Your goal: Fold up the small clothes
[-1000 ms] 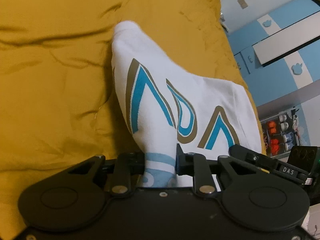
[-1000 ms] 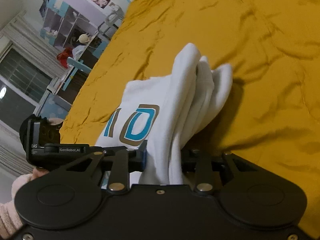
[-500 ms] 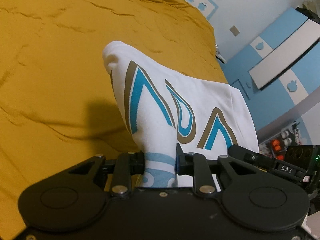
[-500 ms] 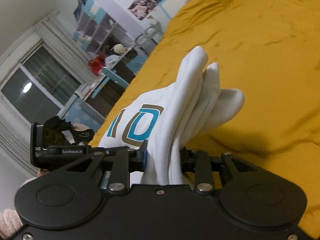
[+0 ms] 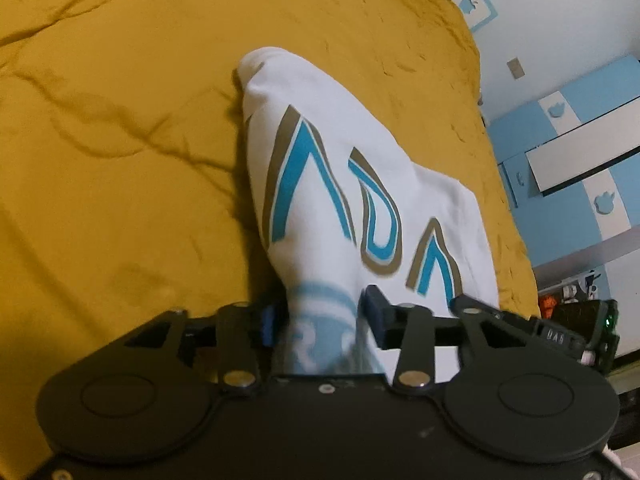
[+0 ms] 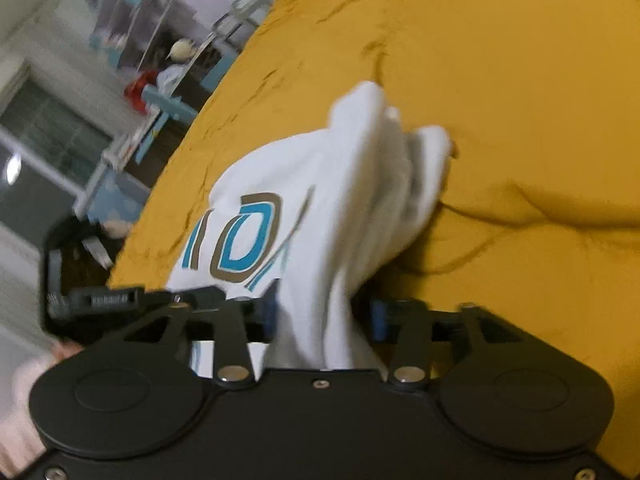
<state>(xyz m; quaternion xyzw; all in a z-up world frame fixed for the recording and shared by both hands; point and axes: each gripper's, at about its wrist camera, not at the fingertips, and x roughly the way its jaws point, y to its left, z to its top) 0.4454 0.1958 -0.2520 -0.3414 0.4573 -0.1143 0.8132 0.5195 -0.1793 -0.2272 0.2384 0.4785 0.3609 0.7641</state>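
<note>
**Shirt held over the bed**

Mustard bedspread, creased. Above it the white printed shirt is hung, bunched, soft and light (likely to sag). Left gripper and right gripper are each clamped on a gathered edge; edges judged best holds.

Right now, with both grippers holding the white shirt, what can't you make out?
- White cotton shirt with blue-and-tan lettering: garment type and full print, bunched folds, both views.
- Fabric behind the left gripper and right gripper: covered by black bodies.
- Shelf clutter: motion-blurred, right view.
</note>
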